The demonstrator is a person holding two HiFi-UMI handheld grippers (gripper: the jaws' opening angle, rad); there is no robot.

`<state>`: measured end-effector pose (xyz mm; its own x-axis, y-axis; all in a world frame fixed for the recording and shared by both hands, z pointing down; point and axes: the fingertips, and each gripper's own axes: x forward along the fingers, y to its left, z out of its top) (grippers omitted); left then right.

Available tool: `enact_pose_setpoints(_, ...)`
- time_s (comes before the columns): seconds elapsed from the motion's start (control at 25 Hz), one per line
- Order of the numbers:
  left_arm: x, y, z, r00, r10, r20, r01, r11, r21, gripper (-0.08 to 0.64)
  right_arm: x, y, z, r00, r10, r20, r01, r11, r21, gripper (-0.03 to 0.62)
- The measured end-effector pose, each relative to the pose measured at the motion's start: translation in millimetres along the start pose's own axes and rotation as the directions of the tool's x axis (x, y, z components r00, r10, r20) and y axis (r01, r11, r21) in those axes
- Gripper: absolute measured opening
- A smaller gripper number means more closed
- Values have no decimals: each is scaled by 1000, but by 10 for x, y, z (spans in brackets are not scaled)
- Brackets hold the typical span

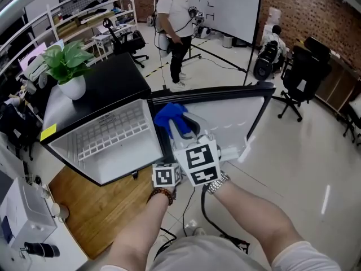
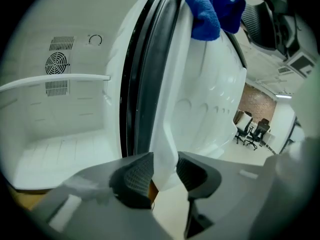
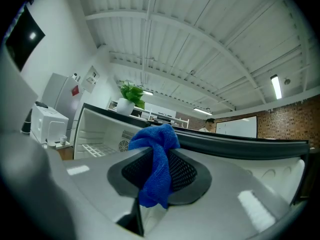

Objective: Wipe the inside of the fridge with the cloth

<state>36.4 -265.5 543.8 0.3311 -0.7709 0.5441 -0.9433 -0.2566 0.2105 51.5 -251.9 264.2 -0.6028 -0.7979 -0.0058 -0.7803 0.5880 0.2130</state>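
Note:
The small black fridge (image 1: 107, 83) stands open, its white inside (image 1: 113, 137) holding a wire shelf (image 1: 110, 130). Its door (image 1: 231, 123) swings out to the right. My right gripper (image 1: 181, 130) is shut on a bunched blue cloth (image 1: 169, 116), held level near the door's top at the hinge side. The cloth (image 3: 157, 154) hangs between its pads. In the left gripper view, my left gripper (image 2: 164, 176) sits low at the door (image 2: 200, 99), both pads touching the white edge of the door's liner. The cloth (image 2: 210, 9) shows above it.
A potted plant (image 1: 69, 66) sits on the fridge top. The fridge stands on a wooden board (image 1: 107, 208). A person (image 1: 177, 21) stands beyond it by a whiteboard (image 1: 225, 4). Office chairs (image 1: 302, 72) are at the right, shelving (image 1: 84, 10) at the back left.

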Motion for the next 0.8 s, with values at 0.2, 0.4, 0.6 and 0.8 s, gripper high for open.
enact_pose_setpoints(0.2,63,-12,-28,1000,9,-14,-9,1000,5,119,-46,-160,-49,999,-37,-3,37,999,-29,89)
enact_pose_setpoints(0.4,79,-9,-25,1000,9,-15,-9,1000,14,120,-101,-348,-125,997,-77,-11,77,997,-27,89)
enact_pose_setpoints(0.6,65,-1,-27,1000,7,-19,-7,1000,19,120,-195,-545,-179,993,-114,-14,114,993,-31,89)
enact_pose_setpoints(0.8,59,-6,-29,1000,5,-23,-5,1000,23,120,-346,-875,-258,984,-175,-24,174,984,-35,89)
